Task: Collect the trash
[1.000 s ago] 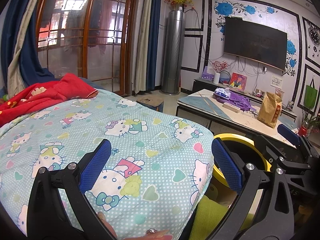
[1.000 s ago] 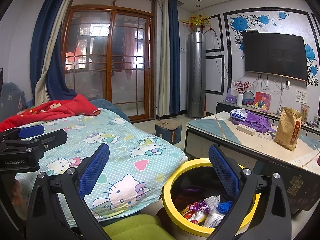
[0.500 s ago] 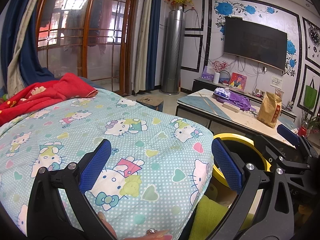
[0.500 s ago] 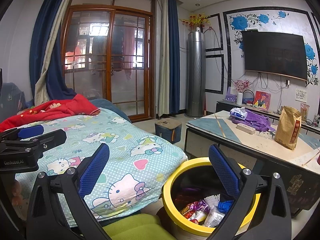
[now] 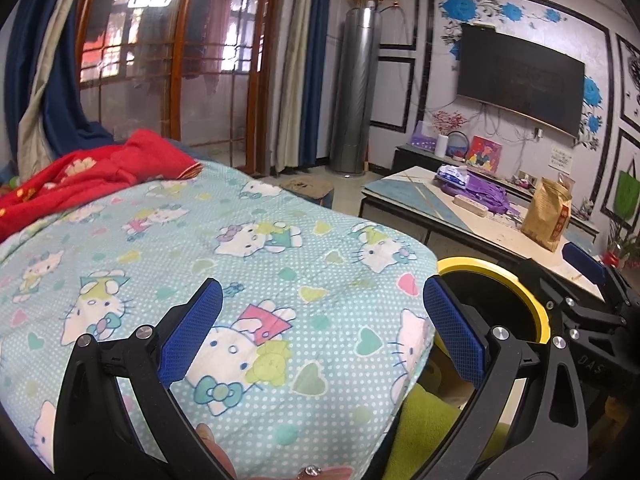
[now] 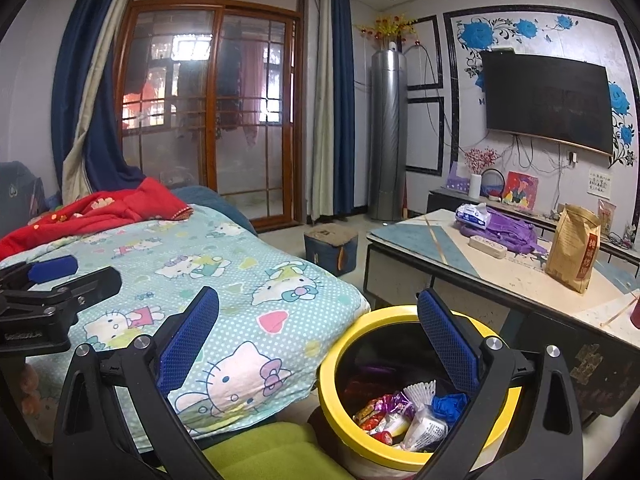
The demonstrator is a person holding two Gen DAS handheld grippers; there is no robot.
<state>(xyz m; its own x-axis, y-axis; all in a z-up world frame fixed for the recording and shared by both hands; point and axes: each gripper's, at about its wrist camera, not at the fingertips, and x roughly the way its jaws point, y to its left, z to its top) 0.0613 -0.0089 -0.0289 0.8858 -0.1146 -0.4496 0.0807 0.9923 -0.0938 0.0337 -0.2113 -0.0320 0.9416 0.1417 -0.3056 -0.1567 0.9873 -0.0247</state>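
A yellow-rimmed trash bin (image 6: 334,362) stands on the floor between the bed and the low table; several wrappers (image 6: 404,412) lie inside it. The bin's rim also shows in the left wrist view (image 5: 480,266). My right gripper (image 6: 318,336) is open and empty, held above the bin's near left side. My left gripper (image 5: 320,328) is open and empty above the Hello Kitty blanket (image 5: 240,264). Each gripper shows at the edge of the other's view.
A low table (image 6: 520,276) to the right carries a brown paper bag (image 6: 574,248), a purple bag (image 6: 508,228) and a tissue pack. A red blanket (image 6: 100,212) lies at the bed's far end. A green cushion (image 6: 260,452) is below. A small stool (image 6: 330,246) stands on the floor.
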